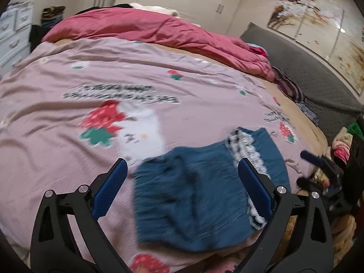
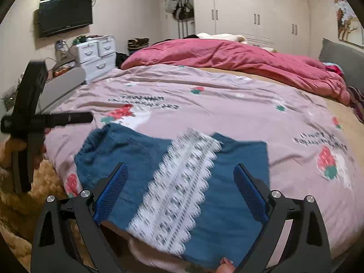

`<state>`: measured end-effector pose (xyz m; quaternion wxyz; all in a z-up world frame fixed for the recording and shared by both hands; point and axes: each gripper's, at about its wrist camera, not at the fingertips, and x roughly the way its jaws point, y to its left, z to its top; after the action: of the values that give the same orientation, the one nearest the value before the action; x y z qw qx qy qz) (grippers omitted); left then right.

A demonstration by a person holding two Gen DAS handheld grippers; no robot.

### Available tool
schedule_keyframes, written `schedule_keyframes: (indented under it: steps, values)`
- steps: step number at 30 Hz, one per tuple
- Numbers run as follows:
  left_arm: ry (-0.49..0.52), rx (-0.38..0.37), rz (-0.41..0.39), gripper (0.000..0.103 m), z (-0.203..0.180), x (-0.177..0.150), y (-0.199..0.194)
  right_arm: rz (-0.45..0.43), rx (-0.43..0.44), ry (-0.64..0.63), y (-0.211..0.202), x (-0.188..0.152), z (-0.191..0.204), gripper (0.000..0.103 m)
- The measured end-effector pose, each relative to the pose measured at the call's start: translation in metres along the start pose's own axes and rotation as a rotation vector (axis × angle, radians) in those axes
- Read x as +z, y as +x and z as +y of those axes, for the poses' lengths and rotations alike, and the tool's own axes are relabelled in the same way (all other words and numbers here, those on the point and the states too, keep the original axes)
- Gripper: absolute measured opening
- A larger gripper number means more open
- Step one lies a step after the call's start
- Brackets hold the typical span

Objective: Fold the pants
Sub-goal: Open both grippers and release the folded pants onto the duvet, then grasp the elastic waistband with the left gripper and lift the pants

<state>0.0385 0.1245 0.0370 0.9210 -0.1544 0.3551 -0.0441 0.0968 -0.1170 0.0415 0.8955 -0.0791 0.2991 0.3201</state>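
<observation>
Hovering over the near edge of the bed, the left gripper [image 1: 182, 177] has its blue-padded fingers spread wide apart with nothing between them, and the right gripper [image 2: 180, 182] is spread just as wide and just as bare. Below both lie the blue pants [image 2: 227, 182], folded into a compact block on the pink strawberry-print bedspread [image 2: 216, 95] close to the bed's near edge. A white lace strip [image 2: 179, 195] runs along the pants; in the right wrist view it slants from lower left toward upper right, and the block's longer side lies roughly across the frame. Both views are motion-blurred, so finer folds cannot be told. Beyond the pants the bedspread is bare up to a bunched rose-red duvet [image 2: 238, 56] along the far side. White wardrobes [image 2: 254, 11] stand behind it. A small white drawer unit [image 2: 95, 54] sits at the far left below a wall-mounted TV [image 2: 64, 14]; its drawers are shut.
</observation>
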Motion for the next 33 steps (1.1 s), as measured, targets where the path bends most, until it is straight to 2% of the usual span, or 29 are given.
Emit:
schedule_keyframes:
  steps: [5,11,14,20,22,24,27,33]
  values:
    - [-0.071,0.017,0.02,0.091,0.031,-0.024,-0.012,0.014,0.042,-0.058,0.018,0.021,0.017,0.093]
    - [-0.128,0.014,0.04,0.091,0.045,-0.044,-0.02,0.062,0.129,-0.119,0.045,0.042,0.041,0.093]
    - [-0.128,0.006,0.056,0.091,0.045,-0.054,-0.02,0.1,0.181,-0.163,0.062,0.054,0.057,0.093]
    - [-0.105,-0.029,0.088,0.091,0.038,-0.066,-0.009,0.203,0.208,-0.269,0.099,0.063,0.088,0.093]
    - [-0.111,-0.062,0.09,0.087,0.036,-0.069,-0.005,0.229,0.236,-0.291,0.108,0.063,0.096,0.093]
    - [-0.111,-0.094,0.097,0.069,0.032,-0.072,0.0,0.257,0.251,-0.313,0.118,0.064,0.105,0.093]
    - [-0.108,-0.107,0.114,0.054,0.028,-0.076,0.007,0.295,0.285,-0.337,0.132,0.066,0.114,0.093]
    - [-0.11,-0.112,0.12,0.053,0.025,-0.083,0.015,0.38,0.32,-0.358,0.16,0.066,0.126,0.091]
